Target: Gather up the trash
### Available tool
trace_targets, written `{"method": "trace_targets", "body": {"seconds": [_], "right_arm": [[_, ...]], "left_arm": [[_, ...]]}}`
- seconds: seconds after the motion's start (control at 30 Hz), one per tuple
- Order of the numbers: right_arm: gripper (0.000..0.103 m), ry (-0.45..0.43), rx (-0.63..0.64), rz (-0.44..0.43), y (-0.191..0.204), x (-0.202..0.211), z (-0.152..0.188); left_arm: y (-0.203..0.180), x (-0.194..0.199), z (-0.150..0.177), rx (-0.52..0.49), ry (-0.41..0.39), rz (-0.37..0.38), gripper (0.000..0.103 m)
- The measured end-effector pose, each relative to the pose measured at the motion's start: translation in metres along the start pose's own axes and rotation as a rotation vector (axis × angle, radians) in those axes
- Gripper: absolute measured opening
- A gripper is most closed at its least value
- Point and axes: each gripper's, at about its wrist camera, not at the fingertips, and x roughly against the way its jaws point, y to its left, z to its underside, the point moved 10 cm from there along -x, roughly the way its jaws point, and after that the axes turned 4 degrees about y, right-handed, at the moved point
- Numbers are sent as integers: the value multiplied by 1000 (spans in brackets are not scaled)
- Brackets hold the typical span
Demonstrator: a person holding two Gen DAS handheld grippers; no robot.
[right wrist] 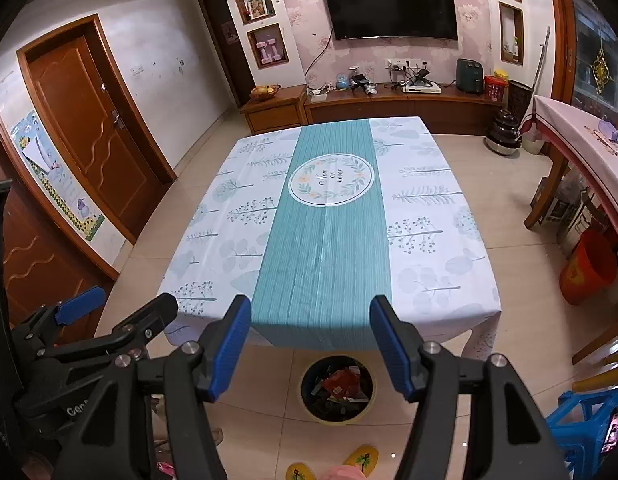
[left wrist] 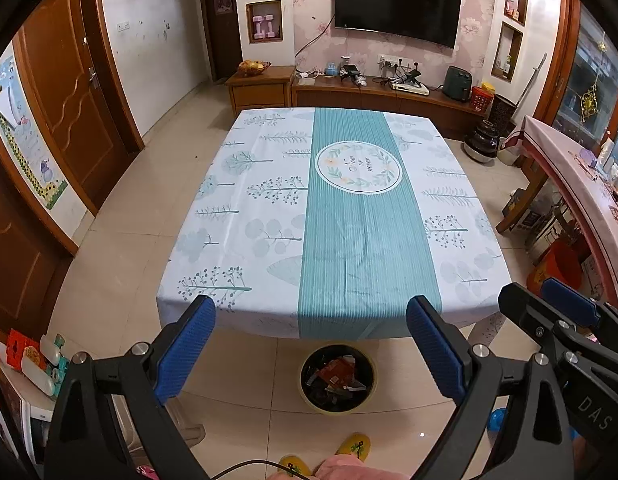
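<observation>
A round black trash bin (left wrist: 337,378) stands on the floor just before the table's near edge, filled with wrappers and scraps; it also shows in the right wrist view (right wrist: 338,389). The table (left wrist: 245,208) wears a white and teal cloth (right wrist: 321,248) with nothing on it. My left gripper (left wrist: 311,350) is open and empty, held above the bin. My right gripper (right wrist: 310,346) is open and empty, also above the bin. Each gripper shows at the edge of the other's view: the right gripper (left wrist: 565,308) and the left gripper (right wrist: 117,304).
A TV cabinet (left wrist: 389,94) runs along the far wall. A side table (left wrist: 581,184) and an orange bucket (right wrist: 589,266) stand right. A blue stool (right wrist: 589,424) is near right. Wooden doors (left wrist: 75,92) are left. Yellow slippers (left wrist: 349,450) are on the floor below.
</observation>
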Motion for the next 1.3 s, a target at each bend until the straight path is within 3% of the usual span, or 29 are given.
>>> {"method": "trace_targets", "body": {"seconds": [1.3], "right_arm": [[62, 32, 11, -11, -18, -10, 9]], "left_arm": [[-14, -11, 10, 3, 40, -20, 95]]}}
